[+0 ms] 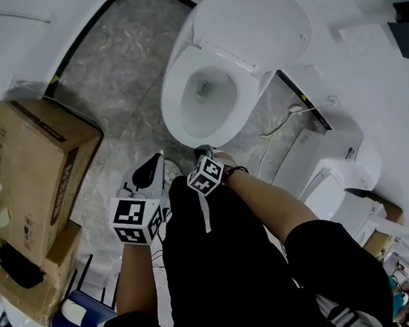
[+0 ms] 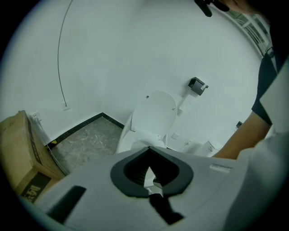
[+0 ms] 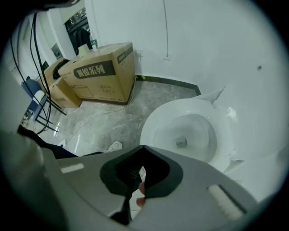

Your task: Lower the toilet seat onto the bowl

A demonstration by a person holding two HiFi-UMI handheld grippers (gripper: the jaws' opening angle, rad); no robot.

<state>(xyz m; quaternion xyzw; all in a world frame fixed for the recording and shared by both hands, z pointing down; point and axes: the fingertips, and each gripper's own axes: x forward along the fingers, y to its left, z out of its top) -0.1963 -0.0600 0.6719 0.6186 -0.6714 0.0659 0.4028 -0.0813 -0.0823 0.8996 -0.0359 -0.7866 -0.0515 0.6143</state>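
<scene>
Toilet seat seems to lie flat on the bowl (lid upright behind). Bowl shows a dark drain. Left gripper and right gripper hang near the bowl's front. Both pairs of jaws are pressed together, empty. Cardboard box at left.

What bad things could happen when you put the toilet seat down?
The toilet seat stands up, leaning back. If it is tipped forward and let go, it could slam onto the bowl. Also, the left hand-held gripper and the right hand-held gripper are both shut and not touching it. Shut jaws could probably only nudge the seat, and they might slip off its smooth edge.
</scene>
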